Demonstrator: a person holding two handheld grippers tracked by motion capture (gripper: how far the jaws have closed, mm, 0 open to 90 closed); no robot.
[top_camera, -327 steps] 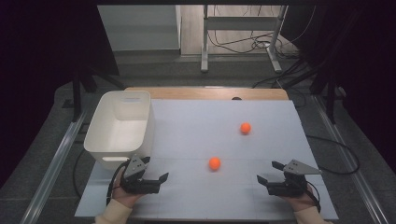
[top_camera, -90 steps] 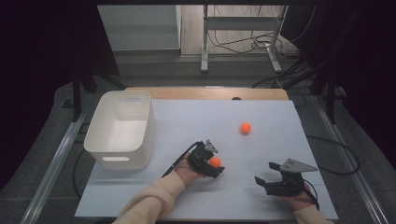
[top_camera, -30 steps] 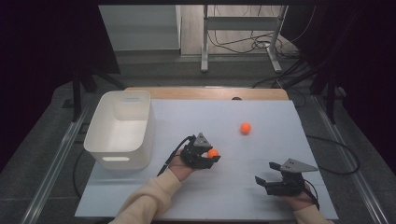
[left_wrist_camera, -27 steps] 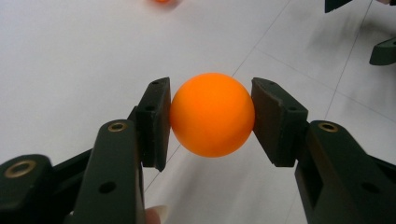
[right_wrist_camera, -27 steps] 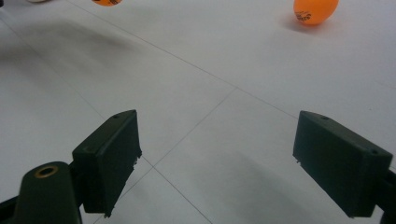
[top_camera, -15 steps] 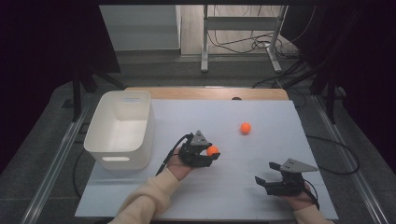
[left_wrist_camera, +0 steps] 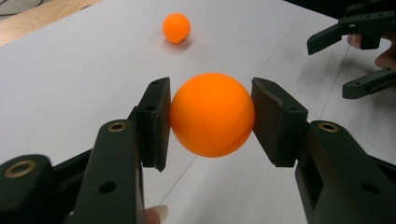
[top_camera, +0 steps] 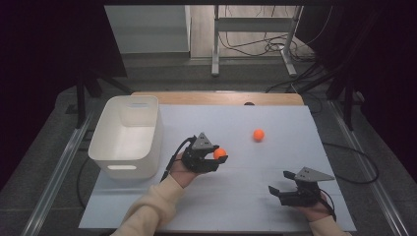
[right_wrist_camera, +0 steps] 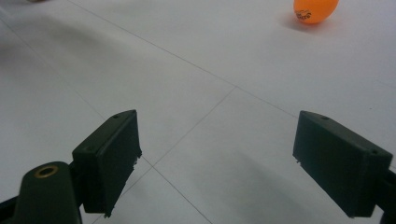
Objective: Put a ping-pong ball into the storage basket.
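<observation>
Pinching a smooth orange ball (left_wrist_camera: 212, 114) (plain, round), the left claw (left_wrist_camera: 210, 116); right claw (right_wrist_camera: 217, 163) gapes wide.

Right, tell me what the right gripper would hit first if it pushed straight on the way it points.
Probably nothing soon: the right gripper stands open over bare white table. The loose orange ball lies far ahead and off to the right of its line, though depth is hard to judge.
</observation>
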